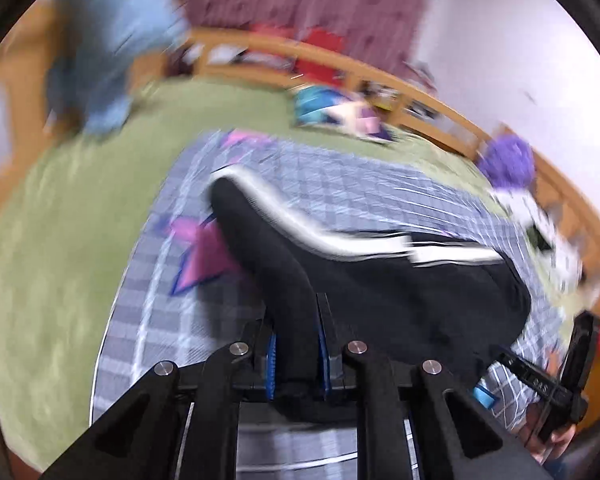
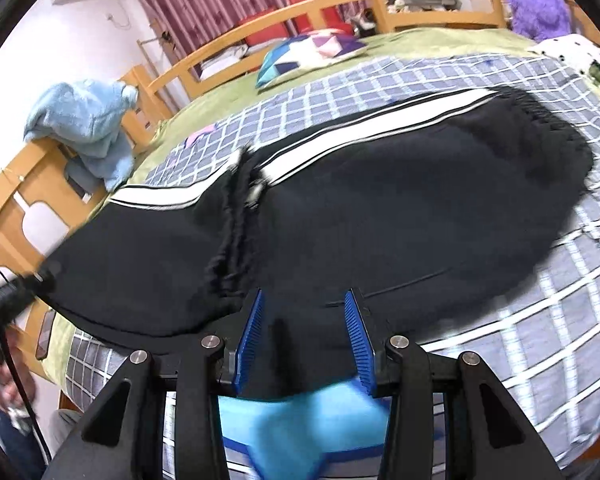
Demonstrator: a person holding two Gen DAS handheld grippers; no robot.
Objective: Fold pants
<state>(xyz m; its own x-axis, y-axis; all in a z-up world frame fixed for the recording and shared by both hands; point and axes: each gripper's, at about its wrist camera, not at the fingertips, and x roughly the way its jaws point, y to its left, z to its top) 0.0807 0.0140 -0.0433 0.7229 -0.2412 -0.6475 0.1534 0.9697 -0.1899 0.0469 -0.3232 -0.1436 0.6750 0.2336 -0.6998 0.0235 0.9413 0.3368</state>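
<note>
Black pants (image 2: 380,208) with a white side stripe lie on a grey checked quilt (image 2: 540,320) on the bed. My left gripper (image 1: 298,344) is shut on the pants (image 1: 380,280) and holds a fold of black cloth lifted between its blue pads. The left wrist view is blurred by motion. My right gripper (image 2: 306,336) stands open, its blue pads (image 2: 252,340) on either side of the near edge of the pants. The right gripper also shows at the right edge of the left wrist view (image 1: 556,376).
A green sheet (image 1: 60,240) covers the bed under the quilt. A wooden bed rail (image 2: 340,8) runs along the far side. A light blue towel (image 2: 88,120) hangs on the rail. A patterned pillow (image 2: 308,52) and a purple plush toy (image 2: 540,8) lie at the far side.
</note>
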